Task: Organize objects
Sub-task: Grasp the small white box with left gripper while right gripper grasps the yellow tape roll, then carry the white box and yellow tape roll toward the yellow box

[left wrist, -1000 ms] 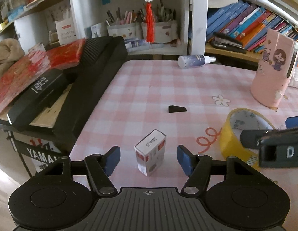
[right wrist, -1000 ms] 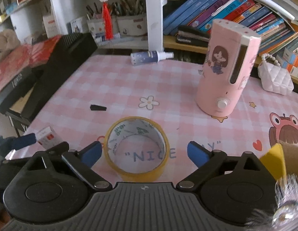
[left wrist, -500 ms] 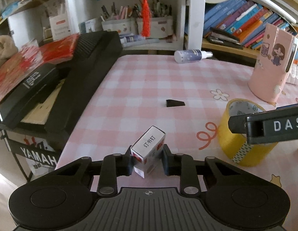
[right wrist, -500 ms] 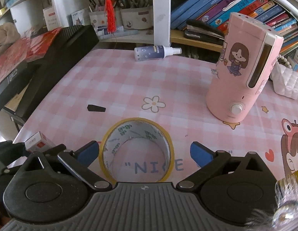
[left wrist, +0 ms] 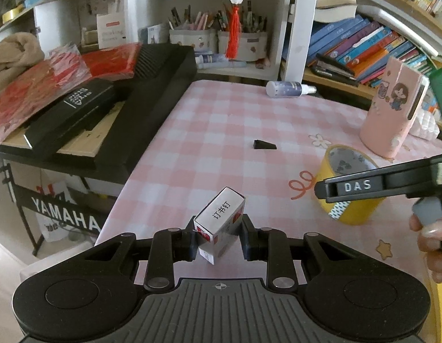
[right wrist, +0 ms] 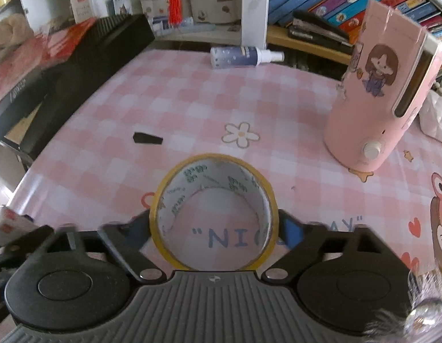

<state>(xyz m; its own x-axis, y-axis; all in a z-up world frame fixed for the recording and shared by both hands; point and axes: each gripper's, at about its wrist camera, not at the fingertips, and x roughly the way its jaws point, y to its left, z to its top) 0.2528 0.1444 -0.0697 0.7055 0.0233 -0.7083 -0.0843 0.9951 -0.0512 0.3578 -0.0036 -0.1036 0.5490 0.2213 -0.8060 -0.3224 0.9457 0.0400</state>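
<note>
The pink checked table point(right wrist: 192, 91) runs ahead of both grippers, hemmed on the left by a black keyboard point(left wrist: 152, 91) piled with red packets and at the back by shelves of books and pen pots. Ahead and to the right of the right gripper point(right wrist: 213, 230) stands a tall pink dispenser point(right wrist: 384, 91), upright and well clear. Between that gripper's jaws sits the yellow tape roll point(right wrist: 213, 214) on its flat edge, which lets the blue pads take its curved outside; the jaws have just been closing and the pads now look to be touching both flanks, though blur leaves firm pressure a judgement. The left gripper point(left wrist: 219, 235) is closed tight on the small staple box point(left wrist: 221, 220), which sits tilted between the pads at the near table edge, probably lifted for carrying. A spray bottle point(left wrist: 288, 89) lies on its side far ahead, and a little black wedge point(left wrist: 264, 145) lies between; neither blocks either grip, but the right gripper's arm crosses just right of the box
</note>
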